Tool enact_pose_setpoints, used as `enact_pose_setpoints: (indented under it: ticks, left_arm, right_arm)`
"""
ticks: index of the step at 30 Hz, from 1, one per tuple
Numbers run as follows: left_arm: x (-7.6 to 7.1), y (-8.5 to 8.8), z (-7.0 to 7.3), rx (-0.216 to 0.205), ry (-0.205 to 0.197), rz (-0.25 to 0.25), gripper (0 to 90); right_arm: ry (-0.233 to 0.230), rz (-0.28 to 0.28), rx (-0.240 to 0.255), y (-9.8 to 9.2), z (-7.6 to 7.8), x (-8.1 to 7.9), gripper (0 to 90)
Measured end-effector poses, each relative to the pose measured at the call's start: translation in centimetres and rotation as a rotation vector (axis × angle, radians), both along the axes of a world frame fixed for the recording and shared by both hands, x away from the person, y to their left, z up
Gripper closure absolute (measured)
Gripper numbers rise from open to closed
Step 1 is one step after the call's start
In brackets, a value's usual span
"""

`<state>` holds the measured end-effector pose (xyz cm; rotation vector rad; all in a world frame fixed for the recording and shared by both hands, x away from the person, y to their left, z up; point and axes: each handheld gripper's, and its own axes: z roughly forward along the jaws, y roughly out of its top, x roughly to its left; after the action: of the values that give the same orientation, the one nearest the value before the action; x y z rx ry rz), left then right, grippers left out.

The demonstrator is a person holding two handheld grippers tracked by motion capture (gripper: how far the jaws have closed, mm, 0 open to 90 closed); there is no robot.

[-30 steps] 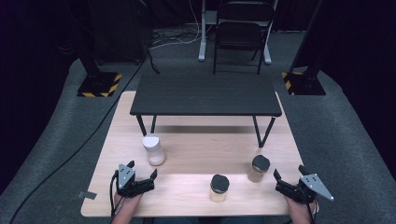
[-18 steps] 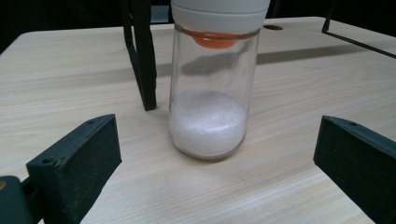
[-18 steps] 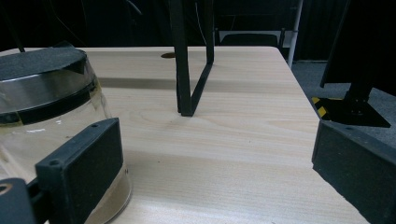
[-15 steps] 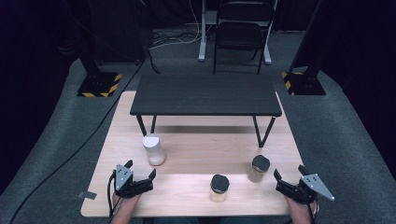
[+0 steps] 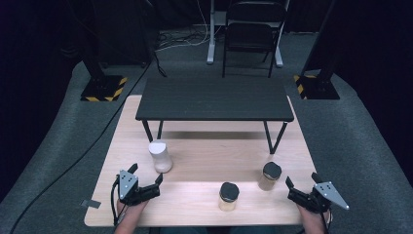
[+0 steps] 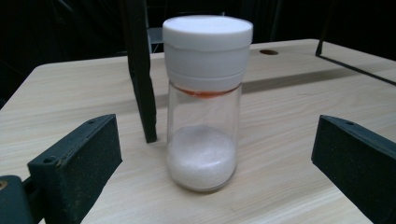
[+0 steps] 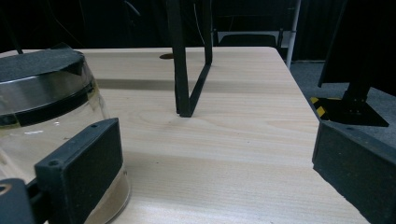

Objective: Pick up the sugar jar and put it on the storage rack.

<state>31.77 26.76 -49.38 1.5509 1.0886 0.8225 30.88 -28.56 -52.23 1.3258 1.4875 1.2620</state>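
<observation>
Left gripper (image 5: 144, 185) sat low at the near-left of the worktop (image 5: 204, 161), fingers (image 6: 74, 161) spread wide apart, nothing between the pads. White-lidded jar (image 5: 160, 156) stood upright just ahead of it, w/ white powder in the bottom. In the left gripper view the jar (image 6: 204, 100) was centred in the gap between the two fingers but farther out than the tips, so not touching either. A thin orange ring showed under its lid. Behind the jar, a black leg of the small black table (image 5: 214, 100) that stood on the far half of the worktop.

Right gripper (image 5: 298, 191) was at the near-right edge, fingers (image 7: 81, 172) also wide apart, clamped on nothing. Nearest thing to it: a black-lidded jar (image 5: 269, 176), upright, to its left and a bit farther up the worktop, near but apart. In the right gripper view that jar (image 7: 42, 107) sat at the far left, partly behind the left-hand finger, outside the gap; can't tell if it touched the finger's outer side. Tan stuff in its lower part.

A second black-lidded jar (image 5: 228, 196) stood upright near the front edge, approx. between the two grippers, well apart from both.

Beyond the worktop: a chair (image 5: 251, 34) on grey floor, dark stands w/ yellow-black striped bases at each side.
</observation>
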Motion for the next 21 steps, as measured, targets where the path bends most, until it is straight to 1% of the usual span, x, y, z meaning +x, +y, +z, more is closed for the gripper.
enact_pose_setpoints:
  ticks: [5, 7, 15, 21]
  left_arm:
    - [0.02, -0.37, 0.23, 0.001, 0.003, -0.006, 1.0]
    - [0.03, -0.52, 0.34, 0.010, -0.001, -0.011, 0.9]
    - [0.47, -0.54, 0.74, 0.010, 0.012, -0.024, 0.7]
    - [0.79, -0.44, 0.94, 0.010, 0.008, -0.017, 0.6]
  right_arm:
    - [-0.001, 0.004, 0.003, -0.05, 0.00, 0.00, 0.9]
    - [-0.001, 0.006, 0.003, -0.06, 0.00, 0.01, 0.8]
    - [-0.002, 0.004, 0.000, -0.01, 0.00, -0.03, 0.7]
    - [-0.004, 0.006, 0.000, -0.01, -0.01, -0.05, 0.7]
